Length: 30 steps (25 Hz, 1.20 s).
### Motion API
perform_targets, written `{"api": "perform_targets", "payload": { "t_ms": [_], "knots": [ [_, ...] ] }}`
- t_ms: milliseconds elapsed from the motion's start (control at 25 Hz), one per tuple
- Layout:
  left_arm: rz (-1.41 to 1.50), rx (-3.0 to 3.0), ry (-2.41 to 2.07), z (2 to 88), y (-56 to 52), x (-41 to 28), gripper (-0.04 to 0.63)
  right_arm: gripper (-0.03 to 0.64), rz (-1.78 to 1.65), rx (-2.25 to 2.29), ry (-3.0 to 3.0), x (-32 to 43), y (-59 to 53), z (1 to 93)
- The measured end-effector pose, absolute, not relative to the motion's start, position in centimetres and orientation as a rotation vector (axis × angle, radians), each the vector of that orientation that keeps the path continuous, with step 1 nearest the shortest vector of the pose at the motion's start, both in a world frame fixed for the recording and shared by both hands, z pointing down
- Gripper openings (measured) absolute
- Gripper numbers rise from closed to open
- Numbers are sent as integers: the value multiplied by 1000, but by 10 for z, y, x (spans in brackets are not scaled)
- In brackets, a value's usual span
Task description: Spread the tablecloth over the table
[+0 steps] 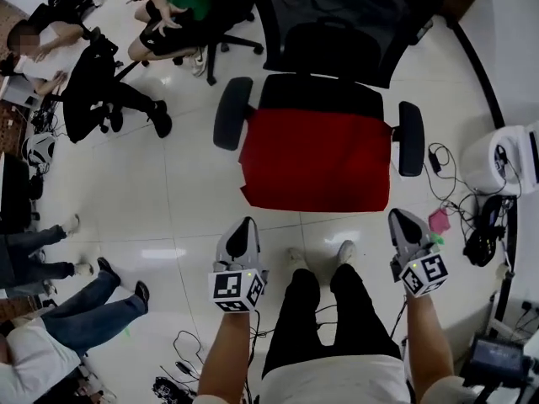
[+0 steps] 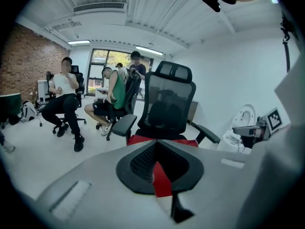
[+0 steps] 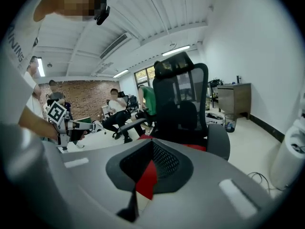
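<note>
Grey plastic shells and marker cubes sit at the bottom of the head view. The left hand-held gripper (image 1: 244,226) is lower centre-left and the right hand-held gripper (image 1: 399,220) lower right, with the person's shoes (image 1: 320,256) between them. In each gripper view the jaws are pressed together with nothing pinched. Only a thin slit and the black pad opening show, and red from beyond fills that opening.

Just past both tips lies the red tablecloth (image 1: 316,158), draped over the seat of a black office chair (image 1: 337,53) at picture centre. No counter is visible. The cloth's long axis runs left to right, slightly tilted, from the left armrest (image 1: 232,112) to the right armrest (image 1: 411,137). Its near edge hangs toward the person and its lower-left corner droops off the seat. Neither gripper touches it.

Bare white floor (image 1: 168,192) lies open to the left of the chair. To the right, cables (image 1: 450,188) and a white machine (image 1: 501,158) crowd the edge. Farther off, at upper left, seated people (image 1: 168,11) occupy other chairs.
</note>
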State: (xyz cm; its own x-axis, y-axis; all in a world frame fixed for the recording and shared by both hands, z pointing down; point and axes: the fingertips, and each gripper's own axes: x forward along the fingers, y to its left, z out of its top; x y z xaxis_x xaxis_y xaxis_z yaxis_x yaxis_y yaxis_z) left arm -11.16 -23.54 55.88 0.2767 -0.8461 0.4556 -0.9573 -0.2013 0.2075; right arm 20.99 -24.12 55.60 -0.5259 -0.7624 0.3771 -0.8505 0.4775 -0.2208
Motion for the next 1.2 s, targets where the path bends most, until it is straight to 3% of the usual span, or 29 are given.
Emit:
{"api": "perform_targets", "payload": {
  "t_ms": [640,800,1200],
  "knots": [
    [506,1900,-1436,858,-212,-98,9,6,806,1281,-2296,203,-200,835],
    [346,1810,-1314,899,-201,-91,36,6,802,1248,-2305,193,-197,857],
    [-158,1704,-1072,917,-232,-86,205,6,757,1126,-2331,172,-183,885]
  ]
}}
